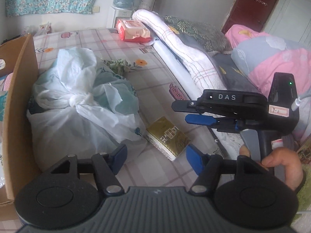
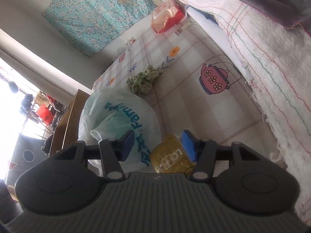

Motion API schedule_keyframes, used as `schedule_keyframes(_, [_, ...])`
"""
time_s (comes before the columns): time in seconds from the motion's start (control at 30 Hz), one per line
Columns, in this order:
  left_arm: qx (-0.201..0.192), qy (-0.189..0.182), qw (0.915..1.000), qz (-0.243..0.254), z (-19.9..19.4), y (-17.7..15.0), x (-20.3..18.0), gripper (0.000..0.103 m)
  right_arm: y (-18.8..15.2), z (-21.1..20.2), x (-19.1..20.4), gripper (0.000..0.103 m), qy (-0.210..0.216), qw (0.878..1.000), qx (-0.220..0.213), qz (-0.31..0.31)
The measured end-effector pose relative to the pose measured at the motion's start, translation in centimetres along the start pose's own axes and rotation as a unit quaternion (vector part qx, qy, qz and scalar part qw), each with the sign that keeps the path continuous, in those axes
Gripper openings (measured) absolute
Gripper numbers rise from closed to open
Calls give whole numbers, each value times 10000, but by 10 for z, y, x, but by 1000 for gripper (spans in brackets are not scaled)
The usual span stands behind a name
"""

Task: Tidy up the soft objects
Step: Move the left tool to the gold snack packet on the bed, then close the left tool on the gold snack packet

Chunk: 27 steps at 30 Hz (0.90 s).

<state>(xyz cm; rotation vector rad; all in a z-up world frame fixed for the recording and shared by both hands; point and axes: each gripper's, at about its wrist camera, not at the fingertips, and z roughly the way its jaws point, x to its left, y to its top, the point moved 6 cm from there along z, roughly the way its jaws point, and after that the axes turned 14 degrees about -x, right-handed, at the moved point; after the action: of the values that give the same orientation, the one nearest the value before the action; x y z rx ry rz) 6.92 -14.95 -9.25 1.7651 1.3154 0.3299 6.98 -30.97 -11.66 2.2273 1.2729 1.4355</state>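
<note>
A knotted white plastic bag [image 1: 81, 104] full of soft things lies on the checked sheet, also in the right wrist view [image 2: 116, 120]. A crumpled green cloth [image 2: 142, 81] lies beyond it [image 1: 117, 66]. A gold packet [image 1: 169, 137] lies beside the bag [image 2: 171, 159]. My left gripper [image 1: 155, 158] is open and empty, just in front of the bag and packet. My right gripper [image 2: 158, 145] is open and empty, low over the packet; in the left wrist view it [image 1: 186, 112] comes in from the right, turned sideways.
A cardboard box [image 1: 17, 104] stands left of the bag. A red and white pack [image 1: 134, 30] lies at the far end. A folded white blanket [image 1: 184, 56] and pink pillow [image 1: 272, 58] run along the right.
</note>
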Motion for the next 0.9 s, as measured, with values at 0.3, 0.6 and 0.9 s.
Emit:
schedule_keyframes(0.3, [418, -49, 9991, 16, 33, -12, -15, 70, -27, 5, -17, 46, 461, 9918, 899, 778])
schedule_keyframes(0.6, [690, 99, 9973, 212, 63, -19, -21, 71, -1, -10, 6, 48, 491, 9952, 755, 380])
schedule_keyframes(0.9, [759, 239, 9963, 323, 87, -19, -19, 66, 65, 12, 64, 55, 589, 9937, 577, -762])
